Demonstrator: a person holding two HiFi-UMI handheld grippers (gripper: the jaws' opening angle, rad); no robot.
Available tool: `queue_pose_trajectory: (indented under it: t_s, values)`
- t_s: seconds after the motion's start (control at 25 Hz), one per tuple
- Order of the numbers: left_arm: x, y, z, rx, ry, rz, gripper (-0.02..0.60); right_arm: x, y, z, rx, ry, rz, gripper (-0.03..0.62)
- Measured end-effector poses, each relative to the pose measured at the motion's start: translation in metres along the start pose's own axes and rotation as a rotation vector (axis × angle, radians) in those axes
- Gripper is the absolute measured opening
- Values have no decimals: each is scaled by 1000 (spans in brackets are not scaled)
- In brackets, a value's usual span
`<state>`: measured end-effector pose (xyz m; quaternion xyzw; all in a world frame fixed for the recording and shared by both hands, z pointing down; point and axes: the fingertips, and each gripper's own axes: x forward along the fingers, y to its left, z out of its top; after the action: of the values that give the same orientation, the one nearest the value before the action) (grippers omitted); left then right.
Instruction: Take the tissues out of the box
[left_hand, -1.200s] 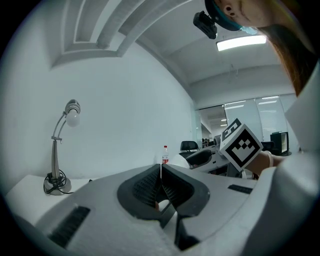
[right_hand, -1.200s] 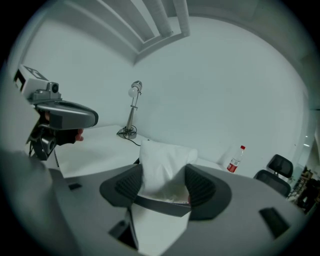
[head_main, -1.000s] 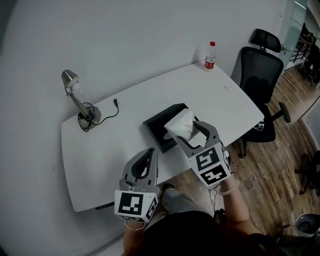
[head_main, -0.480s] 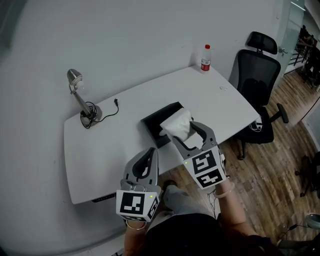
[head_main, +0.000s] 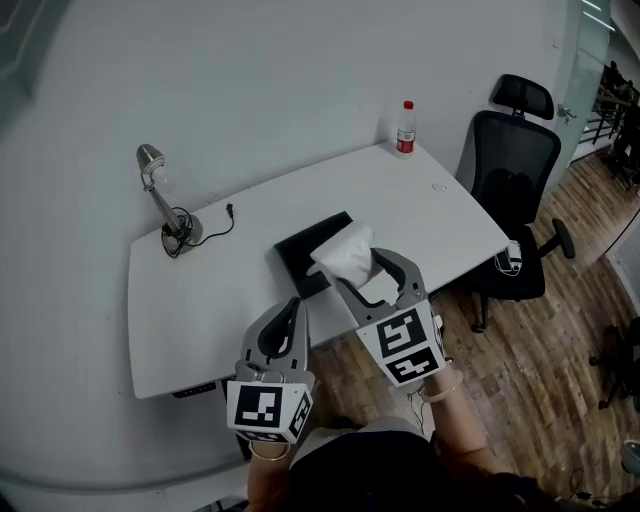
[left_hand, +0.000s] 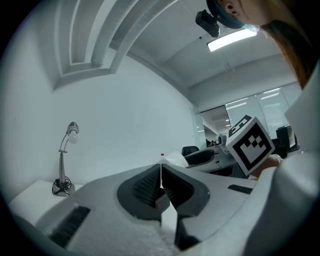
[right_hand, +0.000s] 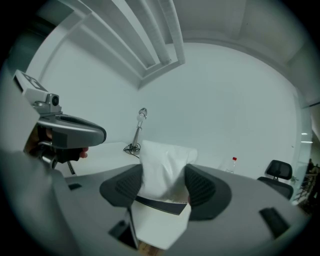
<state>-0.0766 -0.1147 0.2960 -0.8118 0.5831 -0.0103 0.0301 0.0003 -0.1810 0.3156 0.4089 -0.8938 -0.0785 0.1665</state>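
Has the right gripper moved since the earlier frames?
Yes. Holding the tissue, the right gripper has drawn back from the black box toward the near edge of the table.

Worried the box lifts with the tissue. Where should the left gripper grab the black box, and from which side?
The black box lies flat on the table; the tissue and right gripper cover its near right end. Best guess: clamp its bare left wall, coming low and level from the left. The left gripper has its jaws shut, so open them first.
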Motion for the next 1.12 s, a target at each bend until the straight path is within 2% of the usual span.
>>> queue_pose_trajectory:
  t_s: [0.28, 0.68, 1.12]
  values:
    - [0, -27, 4, -8, 4, 75, 28, -27, -12, 2, -62, -15, 59, 278]
    - [-15, -62, 12, 5, 8, 142, 28, -65, -10, 1, -52, -76, 121, 278]
    - [-38, -96, 9, 0, 20, 186, 28, -104, -11, -15, -42, -102, 118, 278]
